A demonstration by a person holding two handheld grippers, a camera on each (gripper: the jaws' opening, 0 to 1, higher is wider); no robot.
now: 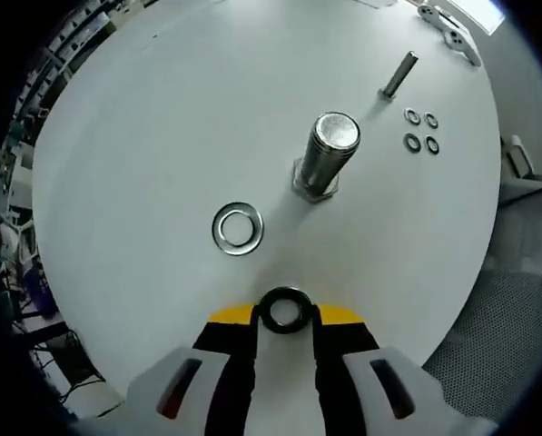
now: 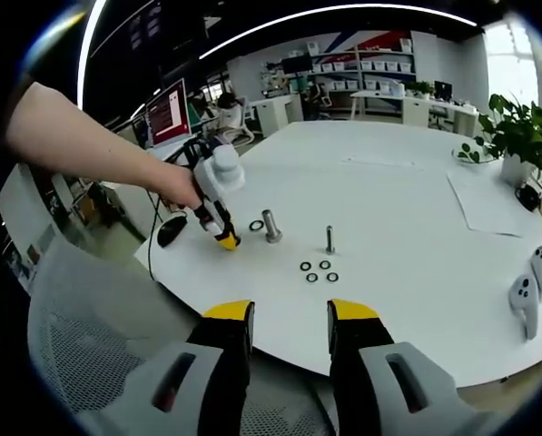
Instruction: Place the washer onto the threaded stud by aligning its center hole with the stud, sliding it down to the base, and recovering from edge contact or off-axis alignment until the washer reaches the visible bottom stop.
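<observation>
Your left gripper [image 1: 286, 313] pinches a dark washer [image 1: 284, 310] short of the large stud [image 1: 326, 154]. Next: carry it over the stud top, centre the hole. Right gripper [image 2: 289, 318] gapes empty, far back.

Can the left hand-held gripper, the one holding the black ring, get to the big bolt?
Probably yes. The left hand-held gripper holds the black ring close to the big bolt. The table between them is bare, and the silver washer lies off to one side.

Left gripper view looks steeply down, close; right gripper view looks from afar — both show the stud [image 1: 326, 156] [image 2: 271, 224].
</observation>
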